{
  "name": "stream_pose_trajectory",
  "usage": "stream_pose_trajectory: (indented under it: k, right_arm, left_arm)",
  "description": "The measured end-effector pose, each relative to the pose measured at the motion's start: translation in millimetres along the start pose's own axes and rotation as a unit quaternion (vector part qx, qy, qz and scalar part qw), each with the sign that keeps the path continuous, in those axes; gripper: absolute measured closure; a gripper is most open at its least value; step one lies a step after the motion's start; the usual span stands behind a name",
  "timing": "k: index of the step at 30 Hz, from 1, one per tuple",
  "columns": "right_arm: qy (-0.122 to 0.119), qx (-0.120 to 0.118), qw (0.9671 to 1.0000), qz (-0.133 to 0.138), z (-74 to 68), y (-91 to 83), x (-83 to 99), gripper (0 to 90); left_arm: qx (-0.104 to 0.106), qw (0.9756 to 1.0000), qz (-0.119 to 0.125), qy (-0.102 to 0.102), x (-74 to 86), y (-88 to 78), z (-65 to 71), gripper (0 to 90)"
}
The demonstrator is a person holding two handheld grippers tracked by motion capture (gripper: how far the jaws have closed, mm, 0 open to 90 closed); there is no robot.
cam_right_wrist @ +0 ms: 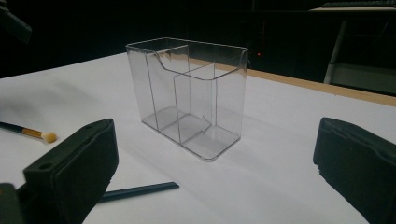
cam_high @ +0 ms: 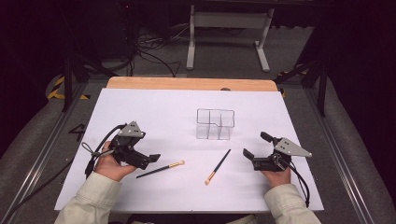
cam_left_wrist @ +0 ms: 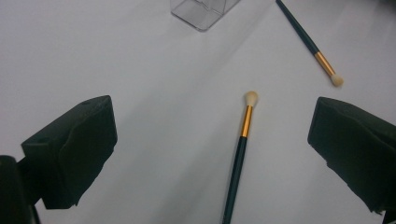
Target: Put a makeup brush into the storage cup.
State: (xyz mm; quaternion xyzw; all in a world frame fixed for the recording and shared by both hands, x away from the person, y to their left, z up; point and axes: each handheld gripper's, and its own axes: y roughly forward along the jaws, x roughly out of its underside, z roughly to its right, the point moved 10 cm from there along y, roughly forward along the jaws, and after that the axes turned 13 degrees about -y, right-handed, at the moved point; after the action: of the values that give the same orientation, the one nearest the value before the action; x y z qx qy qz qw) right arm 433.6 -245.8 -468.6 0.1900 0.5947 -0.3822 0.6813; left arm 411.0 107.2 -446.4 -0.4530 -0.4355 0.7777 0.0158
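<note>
Two dark-handled makeup brushes with gold ferrules and pale tips lie on the white table cover. The left brush [cam_high: 161, 169] [cam_left_wrist: 240, 149] lies between the wide-apart jaws of my left gripper [cam_high: 148, 158] [cam_left_wrist: 212, 154], which is open and hovers just over it. The right brush [cam_high: 218, 166] [cam_left_wrist: 310, 44] lies between the two hands. A clear plastic organizer [cam_high: 215, 124] [cam_right_wrist: 191, 98] with several compartments stands upright mid-table. My right gripper [cam_high: 257, 145] [cam_right_wrist: 210, 172] is open, empty, and faces the organizer. In the right gripper view, a brush handle end [cam_right_wrist: 140, 190] lies near the left jaw.
The white cover [cam_high: 154, 107] spreads over a wooden table whose bare far edge [cam_high: 191, 83] shows. Cables and a white stand leg [cam_high: 190, 42] lie on the floor beyond. Metal rails [cam_high: 345, 168] run along both sides of the table.
</note>
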Motion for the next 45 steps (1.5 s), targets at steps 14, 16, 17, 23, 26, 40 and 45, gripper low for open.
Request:
stream_pose_trajectory:
  k: [14, 16, 17, 23, 26, 40, 45]
  right_arm:
    - [-0.004, 0.002, 1.0000, -0.008, 0.7, 1.6, 2.5, 1.2]
    - [-0.003, 0.002, 0.9999, -0.011, 0.6, 2.0, 3.2, 1.3]
    - [-0.001, 0.000, 0.9999, -0.011, 0.3, 2.3, 3.5, 1.3]
    - [-0.003, 0.002, 0.9999, -0.015, 0.6, 2.5, 4.2, 1.6]
    - [-0.002, 0.002, 0.9999, -0.015, 1.0, 2.5, 4.3, 1.7]
    - [-0.003, 0.002, 0.9999, -0.016, 1.1, 2.4, 4.7, 2.0]
    - [-0.003, 0.000, 0.9999, -0.017, 0.8, 2.7, 5.1, 2.5]
  left_arm:
    - [0.006, 0.9976, -0.062, 0.029, -3.6, 11.4, 12.2, 3.5]
    - [0.010, 0.9969, -0.070, 0.033, -4.1, 14.6, 13.6, 3.4]
    - [0.011, 0.9965, -0.075, 0.035, -3.8, 16.5, 14.2, 3.4]
    - [0.011, 0.9931, -0.107, 0.045, -0.3, 26.3, 16.3, 5.9]
    - [0.011, 0.9923, -0.114, 0.047, -0.1, 28.7, 16.8, 7.0]
    - [0.009, 0.9844, -0.168, 0.052, 16.0, 43.8, 13.4, 14.8]
    - [0.012, 0.9827, -0.178, 0.050, 20.2, 47.0, 12.5, 18.0]
